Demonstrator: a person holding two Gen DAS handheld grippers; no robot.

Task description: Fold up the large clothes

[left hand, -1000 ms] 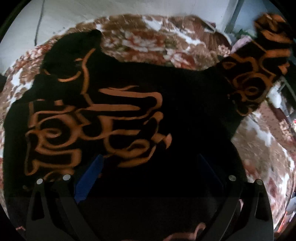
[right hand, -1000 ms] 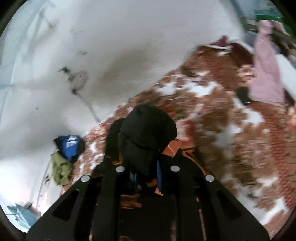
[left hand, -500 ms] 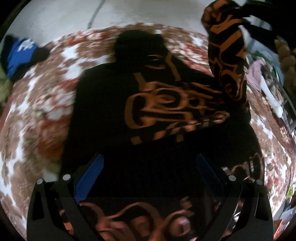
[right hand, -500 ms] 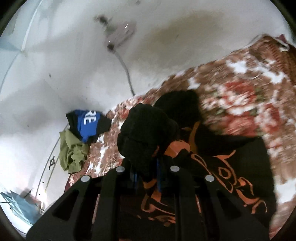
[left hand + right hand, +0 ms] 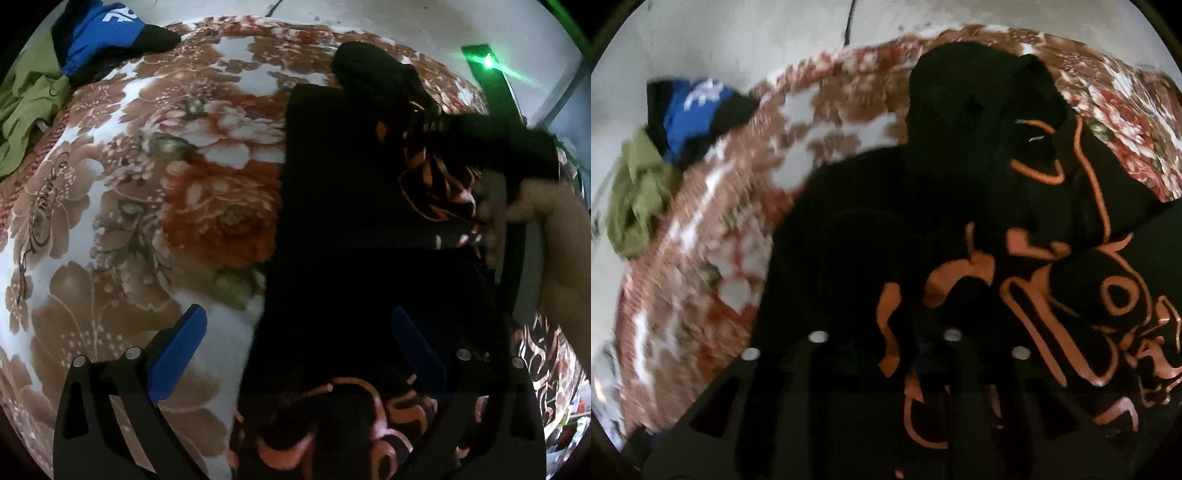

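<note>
Pinching soft black orange-printed garment (image 5: 1015, 258), right gripper (image 5: 886, 347) seems clamped; left gripper (image 5: 295, 332) fingers apart.

Left of the left tool (image 5: 295, 354), bare floral bedspread (image 5: 122, 206) lies open; ahead and right, the black garment (image 5: 332, 206) and right tool (image 5: 491, 147) (hand-held) block passage.

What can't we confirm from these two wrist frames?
- Right claw tips: right wrist view, buried under the black hoodie, so the grip is unclear.
- Hoodie's lower hem: left wrist view, cut off at the bottom edge behind the open left claw.
- Floral blanket detail: right wrist view, motion blur.
- Blue garment lettering: left wrist view, cut by the top edge.
</note>
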